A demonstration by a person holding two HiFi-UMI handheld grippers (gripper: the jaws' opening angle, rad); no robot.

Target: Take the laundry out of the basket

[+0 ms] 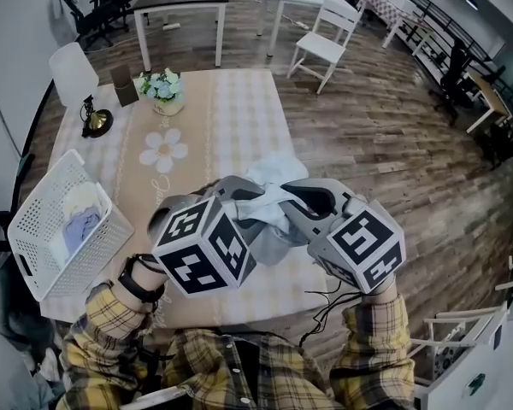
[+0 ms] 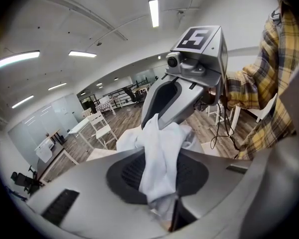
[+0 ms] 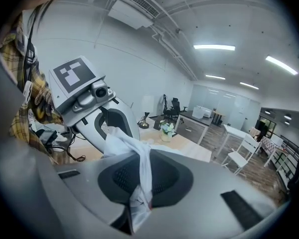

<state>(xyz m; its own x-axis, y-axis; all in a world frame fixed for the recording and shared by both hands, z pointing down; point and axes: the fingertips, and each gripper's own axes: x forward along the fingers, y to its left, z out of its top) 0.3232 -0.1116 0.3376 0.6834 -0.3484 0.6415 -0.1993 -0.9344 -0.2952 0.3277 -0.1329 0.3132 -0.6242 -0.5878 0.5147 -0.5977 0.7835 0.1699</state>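
Observation:
A white garment [image 1: 272, 196] is stretched between my two grippers above the near part of the table [image 1: 239, 118]. My left gripper [image 1: 238, 196] is shut on one end of it; in the left gripper view the cloth [image 2: 162, 158] runs down into the pinched jaws. My right gripper [image 1: 306, 200] faces it and is shut on the other end, and the right gripper view shows the fabric [image 3: 135, 156] clamped the same way. The white laundry basket [image 1: 36, 216] stands tilted at the table's left edge, with a cream piece [image 1: 81, 199] and a lavender piece [image 1: 79, 227] inside.
A pot of flowers [image 1: 162, 92] and a lamp [image 1: 77, 79] with a dark base stand at the table's far left. A white chair [image 1: 325, 45] and more tables are beyond on the wood floor. The person's plaid sleeves [image 1: 372, 340] fill the bottom.

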